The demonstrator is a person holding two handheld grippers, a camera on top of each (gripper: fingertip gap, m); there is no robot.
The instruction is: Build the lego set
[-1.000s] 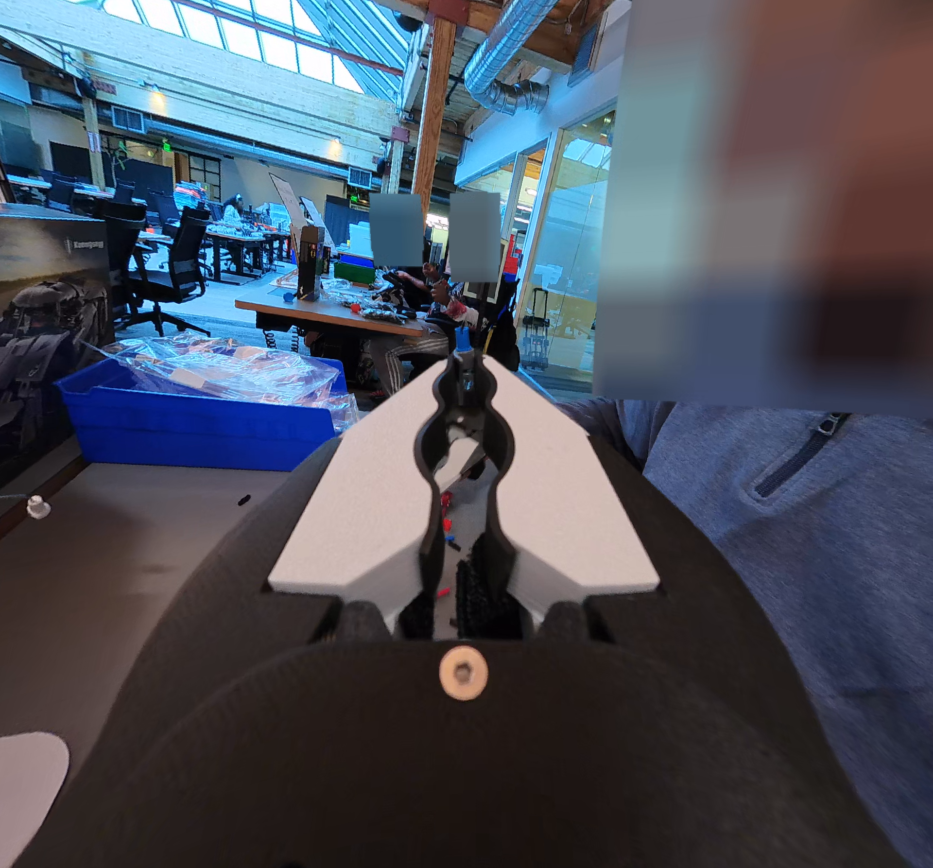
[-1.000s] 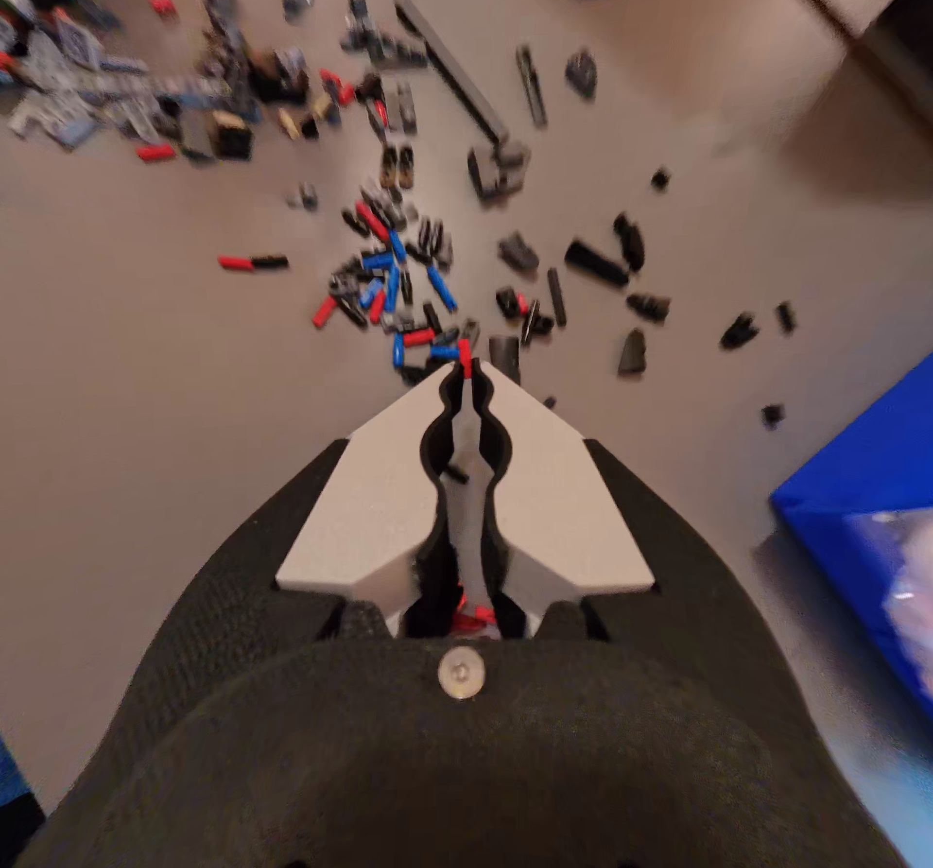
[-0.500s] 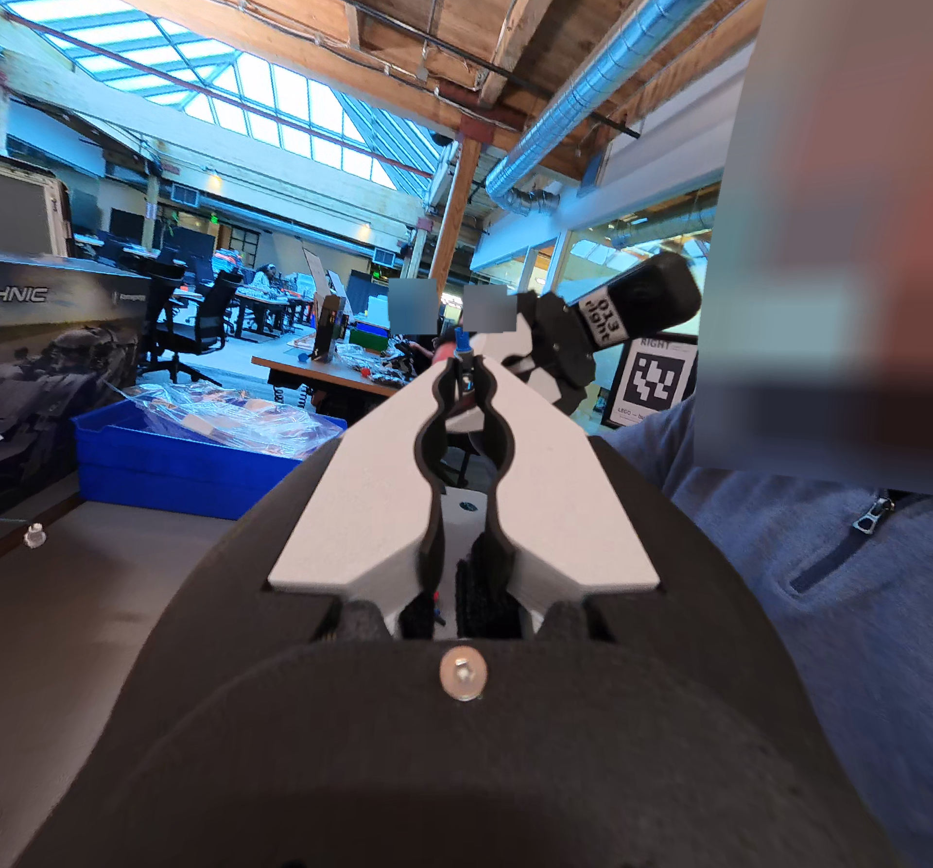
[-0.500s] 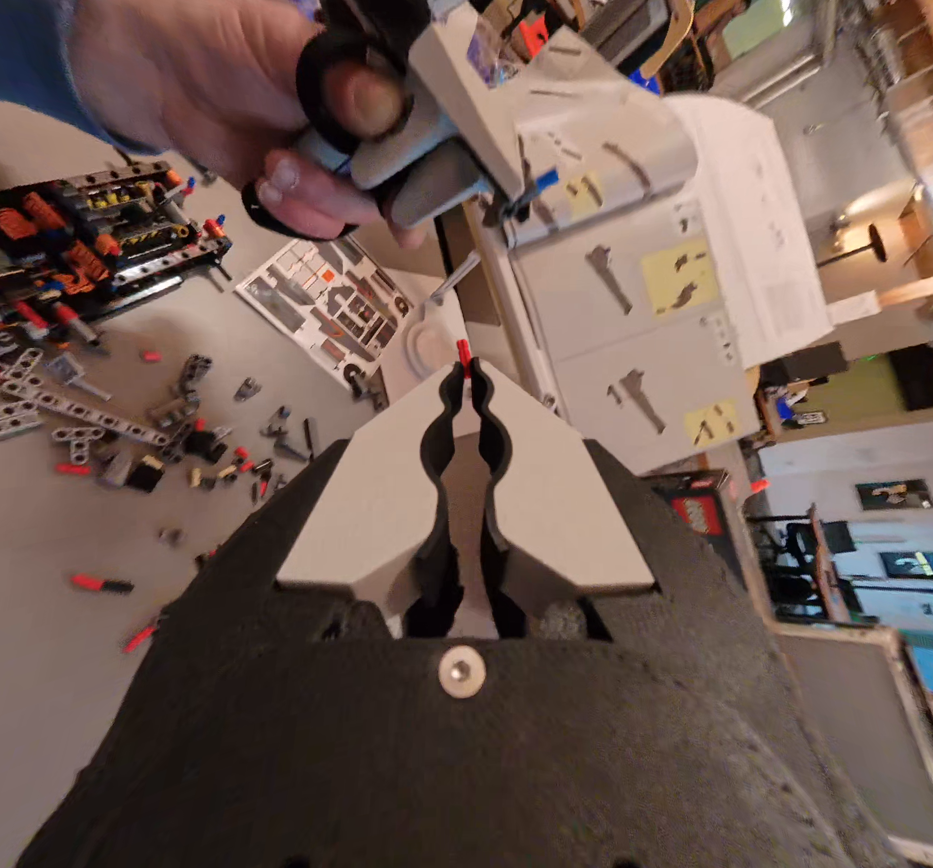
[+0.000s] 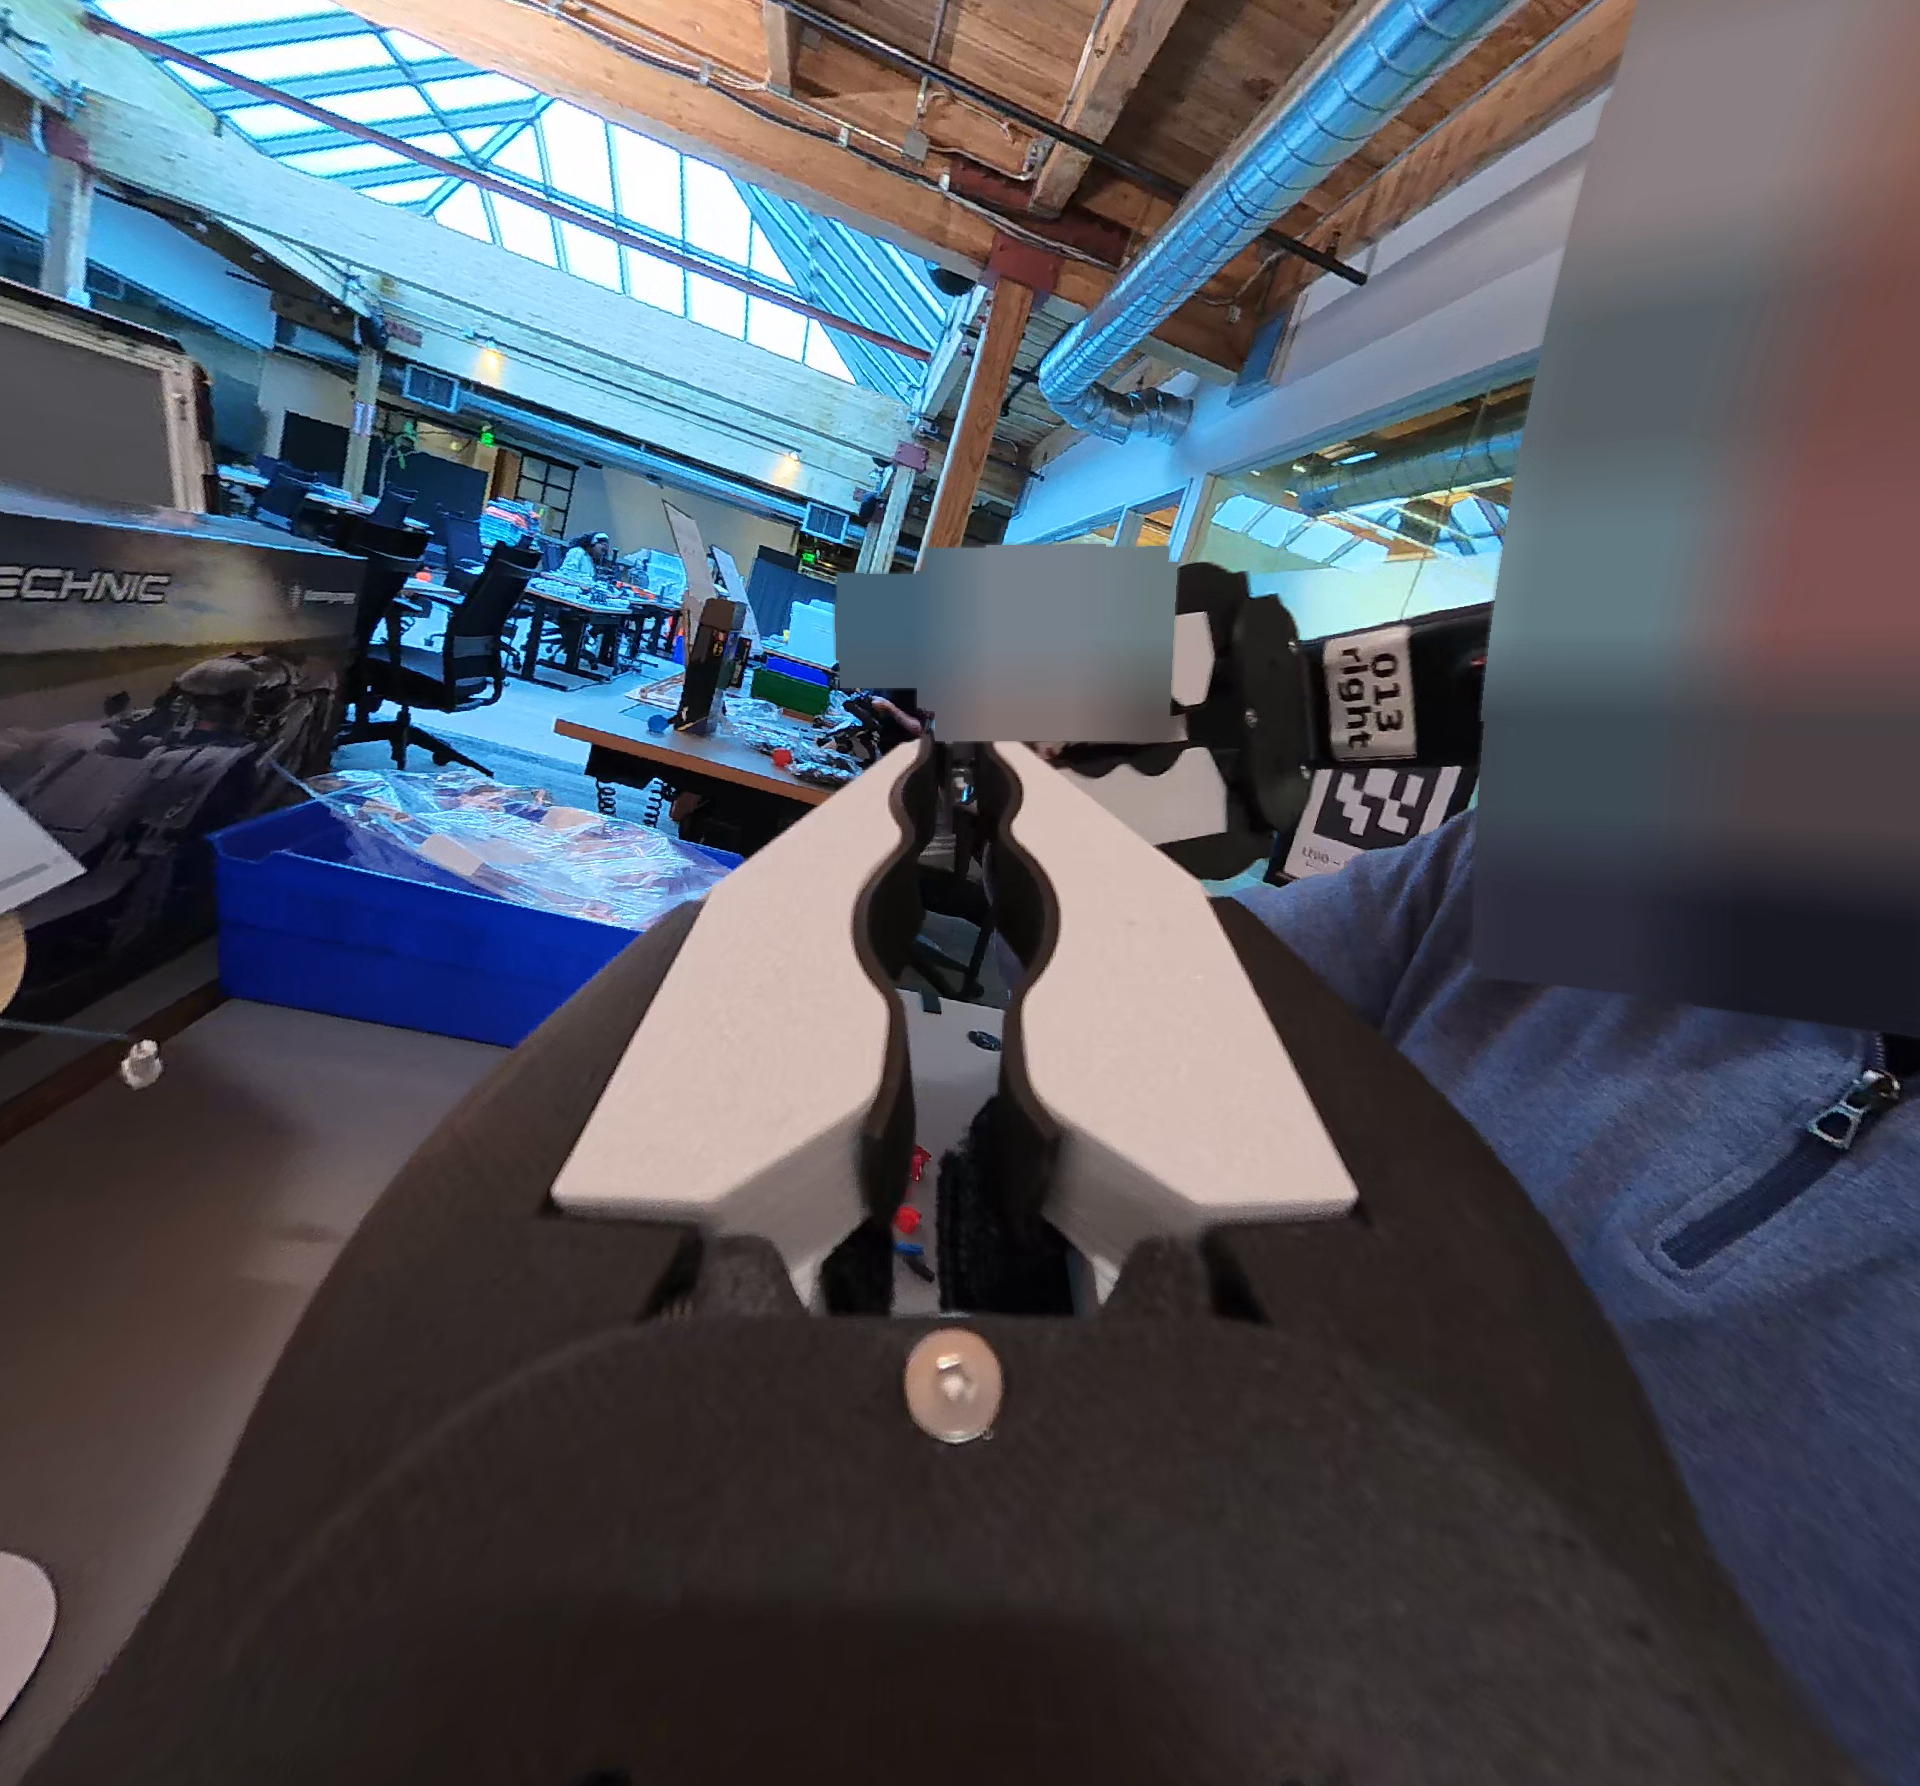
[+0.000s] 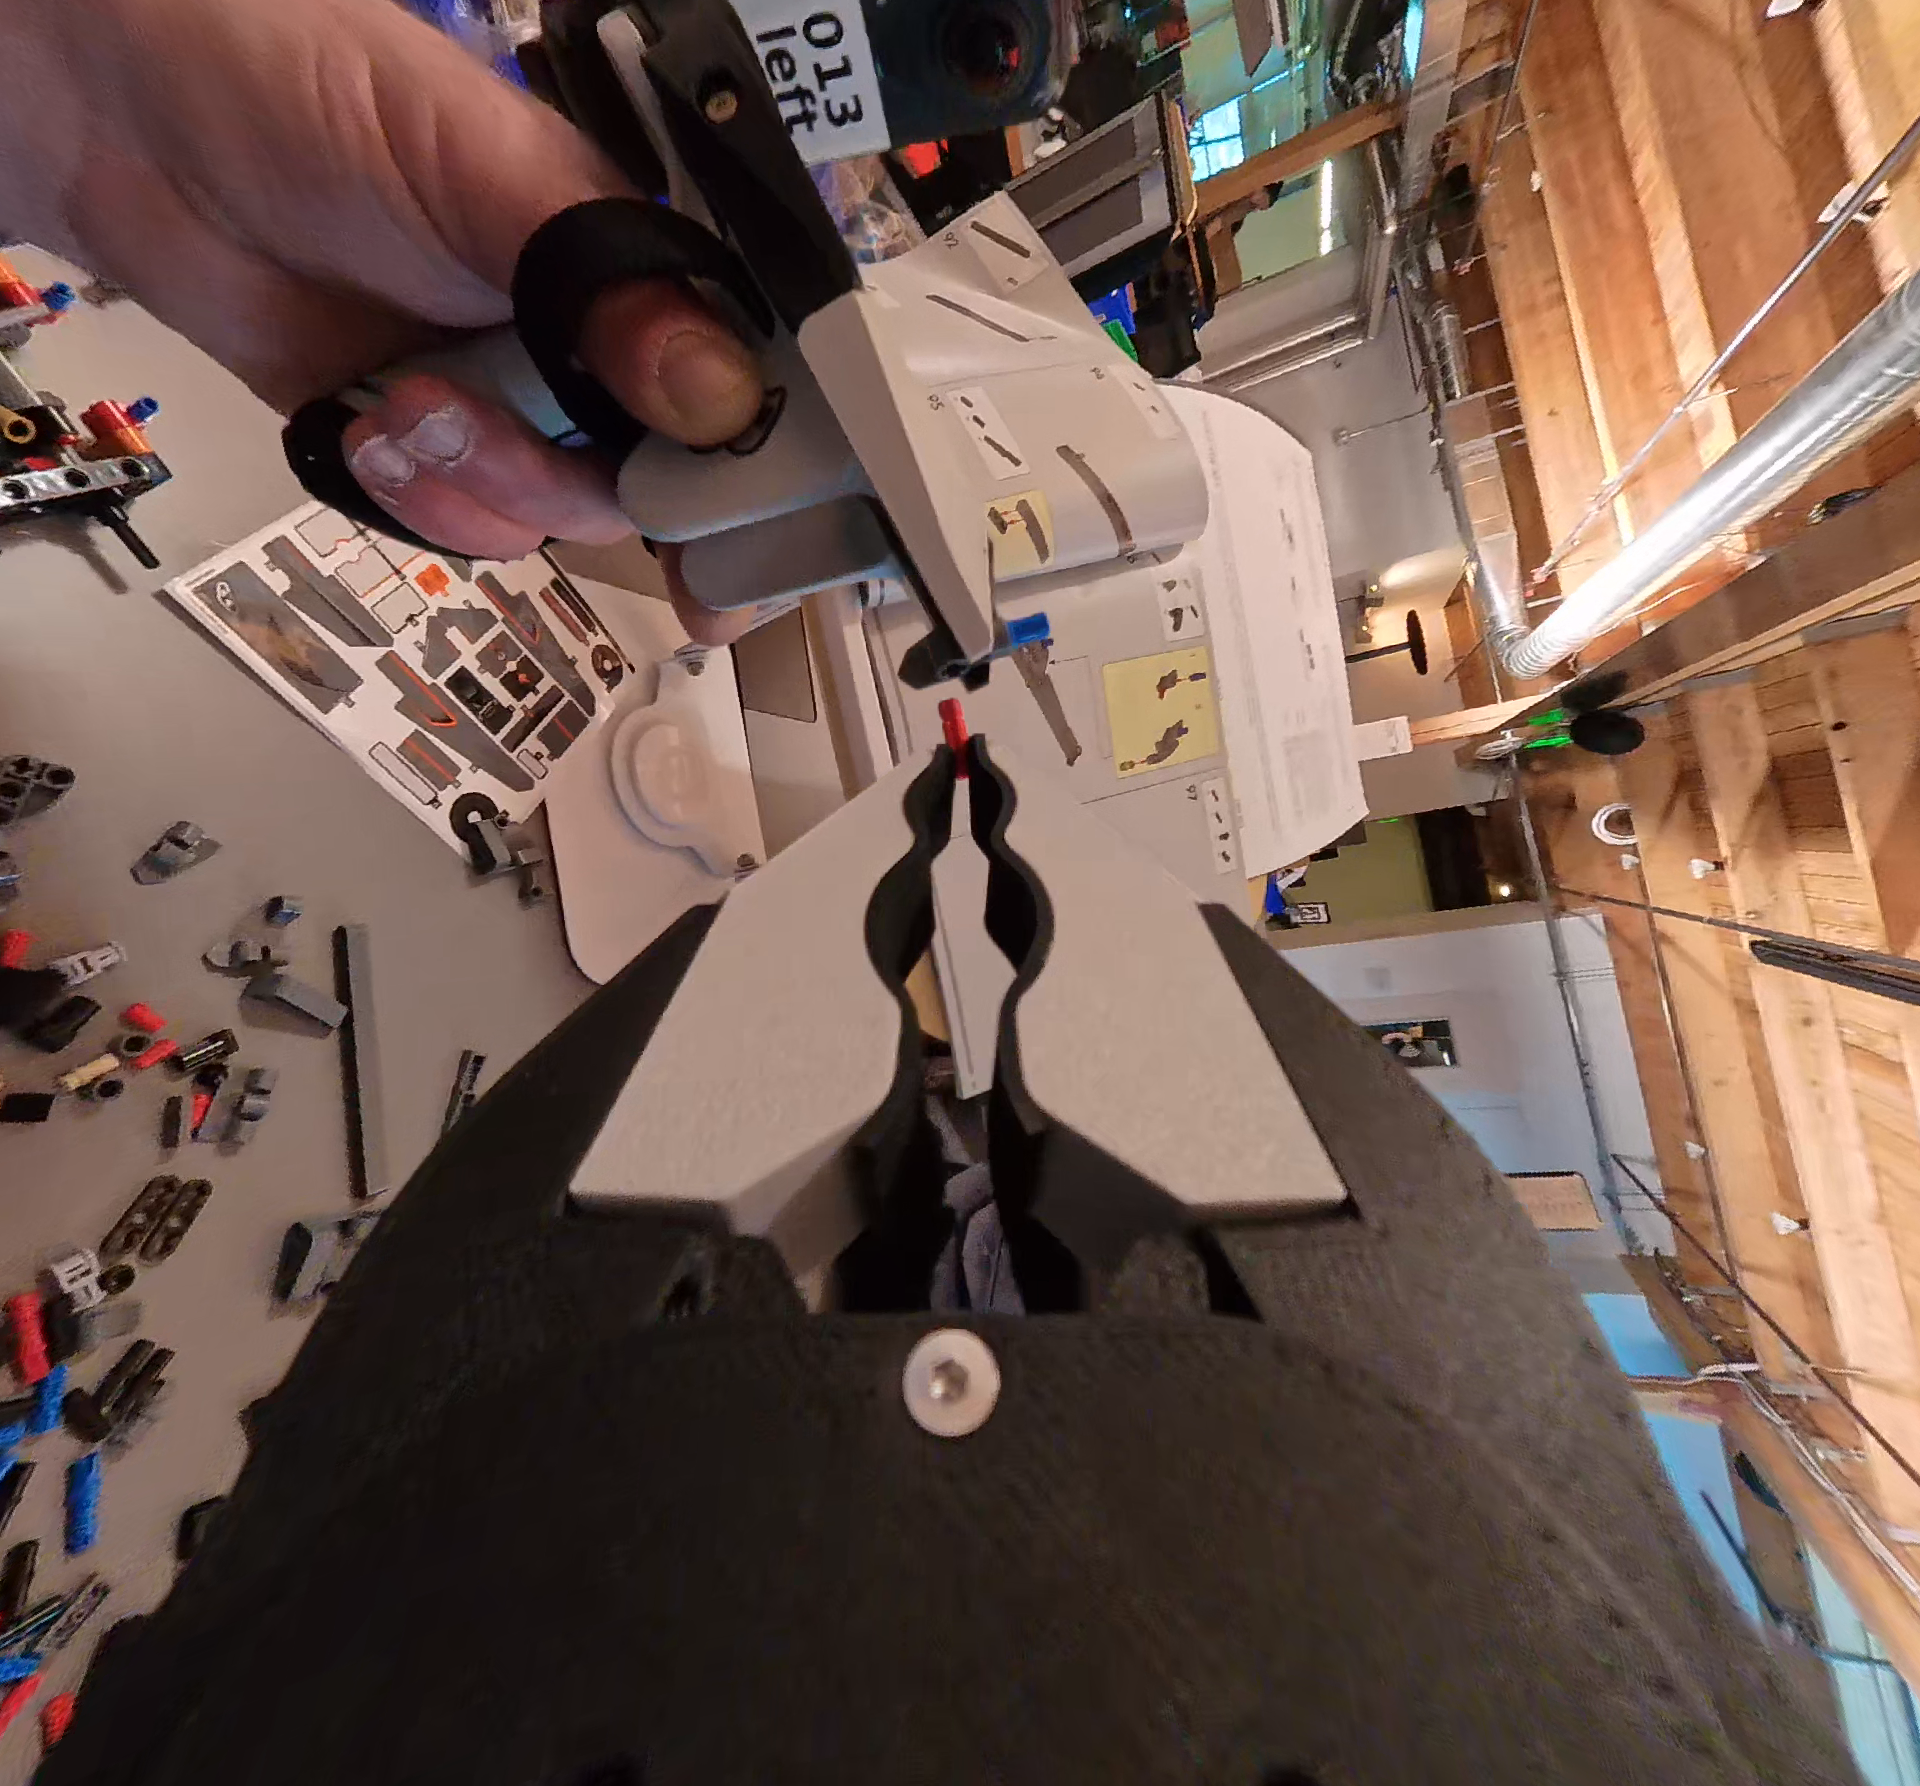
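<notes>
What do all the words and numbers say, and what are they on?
I won't read writing out; these bear it:
White label on left gripper, gripping blue-tipped piece.
White tag on right gripper, gripping red pin.
Dark box, left: printed lettering.
Instruction booklet: tiny step numbers.

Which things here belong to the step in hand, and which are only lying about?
In use:
- right gripper, shut on the red pin
- left gripper, shut on the dark piece with a blue pin
- open instruction booklet

Lying about:
- sticker sheet
- loose pieces on the table
- half-built model
- blue bin
</notes>
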